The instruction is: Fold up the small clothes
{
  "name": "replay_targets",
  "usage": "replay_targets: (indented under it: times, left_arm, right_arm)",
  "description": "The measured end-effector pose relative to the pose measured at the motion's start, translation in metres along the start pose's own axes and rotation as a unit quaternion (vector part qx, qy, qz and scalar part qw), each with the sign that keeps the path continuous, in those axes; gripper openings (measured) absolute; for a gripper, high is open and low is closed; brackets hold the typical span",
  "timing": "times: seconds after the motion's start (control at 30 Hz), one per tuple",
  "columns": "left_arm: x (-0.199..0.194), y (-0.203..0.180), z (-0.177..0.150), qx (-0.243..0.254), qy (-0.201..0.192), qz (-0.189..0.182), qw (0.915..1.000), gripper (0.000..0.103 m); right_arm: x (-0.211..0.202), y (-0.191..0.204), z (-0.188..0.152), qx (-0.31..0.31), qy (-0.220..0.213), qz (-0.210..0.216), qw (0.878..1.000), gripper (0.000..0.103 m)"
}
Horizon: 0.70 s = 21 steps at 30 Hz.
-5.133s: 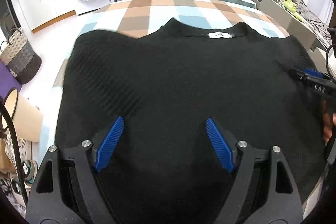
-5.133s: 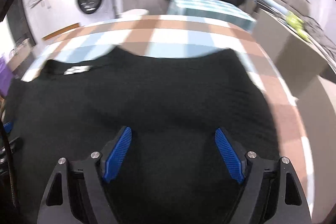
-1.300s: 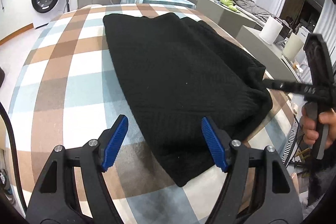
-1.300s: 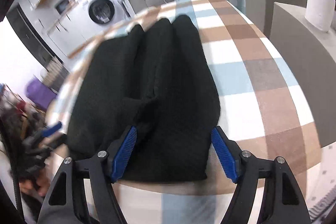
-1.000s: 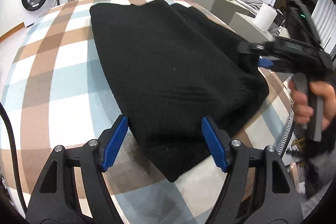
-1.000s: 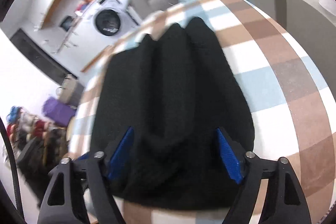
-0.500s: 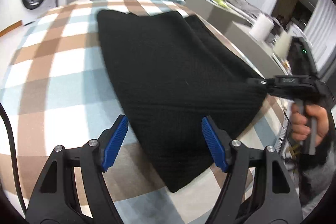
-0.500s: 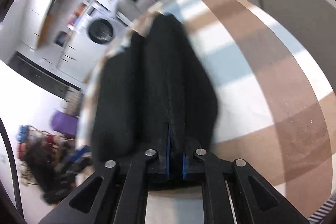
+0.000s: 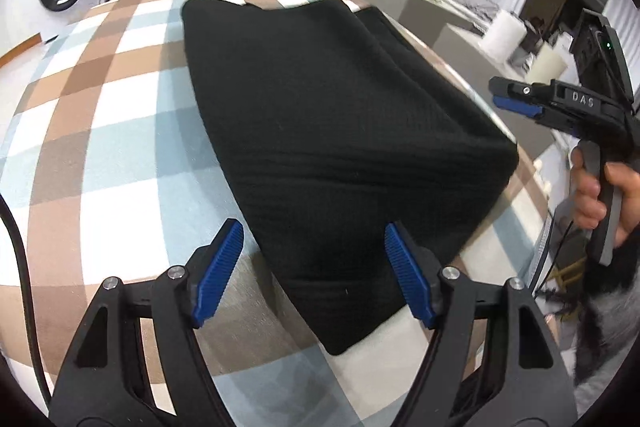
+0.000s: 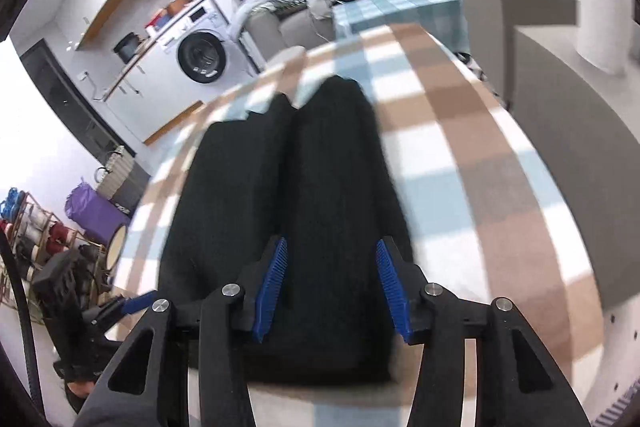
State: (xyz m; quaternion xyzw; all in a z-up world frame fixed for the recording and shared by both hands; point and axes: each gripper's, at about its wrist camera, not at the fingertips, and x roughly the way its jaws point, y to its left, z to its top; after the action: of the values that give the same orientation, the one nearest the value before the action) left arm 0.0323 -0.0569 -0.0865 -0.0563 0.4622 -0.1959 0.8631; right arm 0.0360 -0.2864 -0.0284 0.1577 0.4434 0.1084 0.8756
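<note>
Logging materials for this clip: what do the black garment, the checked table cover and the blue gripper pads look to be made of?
Black garment: a knit, probably wool or acrylic; matte, with fine ribbed rows and thick soft folded edges. Checked table cover: seems woven cloth, matte, lying flat without glare, though a printed sheet is possible. Blue pads on the left gripper: likely rubber or moulded plastic, with fine ridges across the face.

The black sweater (image 9: 328,115), spread flat across the checked table (image 9: 100,115) five seconds ago, now lies folded into a narrow strip. The right gripper (image 10: 330,287), clamped shut on its near end half a second ago, has opened and lifted clear.
</note>
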Motion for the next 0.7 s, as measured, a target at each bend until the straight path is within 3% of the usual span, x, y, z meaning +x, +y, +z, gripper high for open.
replay_targets:
  times: [0.1,0.23,0.3,0.37,0.4,0.47,0.57,0.7]
  left_arm:
    - [-0.005,0.008,0.008,-0.014,-0.013,0.007,0.9998,0.071]
    - [-0.007,0.015,0.017,-0.029,-0.018,0.017,0.9993,0.071]
    - [-0.007,0.017,0.02,-0.034,-0.017,0.026,0.9989,0.071]
    - [-0.007,0.018,0.023,-0.037,-0.016,0.032,0.9987,0.071]
    - [-0.007,0.018,0.023,-0.038,-0.016,0.033,0.9986,0.071]
    - [-0.007,0.018,0.026,-0.041,-0.015,0.035,0.9984,0.071]
    - [-0.004,0.016,0.031,-0.044,-0.014,0.033,0.9984,0.071]
    - [0.002,0.009,0.033,-0.042,-0.01,0.029,0.9987,0.071]
  right_arm:
    - [0.024,0.021,0.009,-0.016,0.021,0.03,0.999,0.049]
    - [0.08,0.034,0.011,-0.025,0.081,0.048,0.995,0.049]
    - [0.098,0.035,0.01,-0.025,0.104,0.05,0.993,0.042]
    - [0.105,0.039,0.013,-0.047,0.108,0.061,0.991,0.013]
    - [0.104,0.042,0.016,-0.059,0.107,0.068,0.99,0.009]
    - [0.092,0.049,0.028,-0.069,0.074,0.095,0.99,0.008]
    - [0.067,0.055,0.046,-0.08,0.018,0.087,0.993,0.008]
    - [0.087,0.048,0.047,-0.087,0.041,0.035,0.995,0.009]
